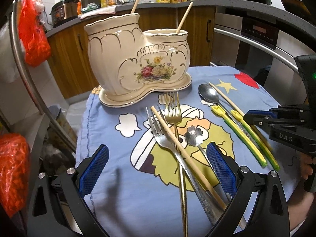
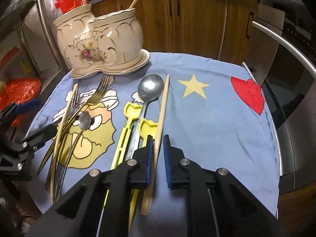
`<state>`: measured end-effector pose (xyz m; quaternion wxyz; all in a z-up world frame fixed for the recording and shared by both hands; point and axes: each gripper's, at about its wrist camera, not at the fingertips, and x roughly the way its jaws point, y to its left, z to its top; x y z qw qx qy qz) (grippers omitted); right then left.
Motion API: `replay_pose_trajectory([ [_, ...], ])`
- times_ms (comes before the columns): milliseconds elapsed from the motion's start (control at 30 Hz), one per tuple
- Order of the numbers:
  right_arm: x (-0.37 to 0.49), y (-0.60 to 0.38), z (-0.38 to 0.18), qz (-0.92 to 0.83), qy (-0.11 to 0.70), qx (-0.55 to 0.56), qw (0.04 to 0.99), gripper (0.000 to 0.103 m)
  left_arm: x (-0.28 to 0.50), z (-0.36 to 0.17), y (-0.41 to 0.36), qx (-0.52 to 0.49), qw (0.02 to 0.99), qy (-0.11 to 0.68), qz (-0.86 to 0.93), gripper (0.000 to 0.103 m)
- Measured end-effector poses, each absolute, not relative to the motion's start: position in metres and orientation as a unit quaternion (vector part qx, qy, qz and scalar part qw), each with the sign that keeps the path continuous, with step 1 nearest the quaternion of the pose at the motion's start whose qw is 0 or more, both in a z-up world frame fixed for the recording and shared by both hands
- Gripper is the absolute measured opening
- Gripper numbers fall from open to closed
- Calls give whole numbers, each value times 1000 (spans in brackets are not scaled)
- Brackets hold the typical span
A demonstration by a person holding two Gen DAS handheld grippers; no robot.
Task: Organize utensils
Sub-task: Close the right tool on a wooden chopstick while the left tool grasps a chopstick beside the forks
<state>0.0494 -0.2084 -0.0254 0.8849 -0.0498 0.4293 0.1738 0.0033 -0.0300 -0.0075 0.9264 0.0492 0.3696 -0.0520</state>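
In the left wrist view, the left gripper (image 1: 157,169) hangs low over the near edge of the cloth (image 1: 110,177) with its jaws spread wide and nothing between them. Beneath it a silver fork (image 1: 158,136), a gold fork (image 1: 173,110), a wooden chopstick (image 1: 177,140) and a small flower-headed spoon (image 1: 194,135) lie crossed in a heap. The glossy cream ceramic holder (image 1: 138,59), gilt-edged with a painted bouquet, stands on its matching tray at the far left of the cloth; one chopstick already leans in each of its two cups. Toward the right edge lie a steel spoon (image 1: 208,94) and yellow plastic chopsticks (image 1: 243,136).

In the right wrist view, the right gripper (image 2: 158,154) straddles another wooden chopstick (image 2: 161,122) lying beside the spoon (image 2: 151,87). Its ribbed blue pads (image 2: 167,158) stand narrowly apart; the stick touches the left pad, but a gap shows at the right one, so it is not yet clamped.

The risk seems to be this: the stick is thin, smooth and flat on soft cloth, so closing could pinch fabric or roll the stick toward the neighbouring yellow chopstick (image 2: 145,128). Held near one end, it may also swing and knock the ceramic rim.
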Motion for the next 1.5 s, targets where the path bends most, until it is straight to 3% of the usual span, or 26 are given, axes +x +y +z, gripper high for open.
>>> replay_pose_trajectory([
  [267, 59, -203, -27, 175, 433, -58, 883, 12, 4, -8, -31, 47, 925, 373, -58, 98],
  [400, 57, -210, -24, 174, 429, -33, 886, 6, 5, -9, -27, 24, 921, 382, -70, 98],
  [533, 51, -218, -12, 172, 406, -16, 897, 6, 8, -11, -28, 5, 917, 392, -80, 93],
  [567, 51, -219, -11, 173, 406, -13, 897, 6, 8, -11, -30, 7, 918, 389, -79, 90],
  [733, 48, -223, -10, 177, 407, -7, 896, 6, 12, -13, -41, 13, 914, 396, -86, 49],
  [800, 47, -225, -10, 177, 406, -7, 897, 6, 14, -16, -45, 12, 911, 403, -92, 42],
  [1100, 43, -226, -10, 182, 403, -7, 897, 6, 25, -22, -54, 45, 913, 402, -51, 23],
  [1500, 38, -230, -2, 189, 387, 10, 903, 6, 25, -14, -37, -26, 918, 389, -73, 5],
])
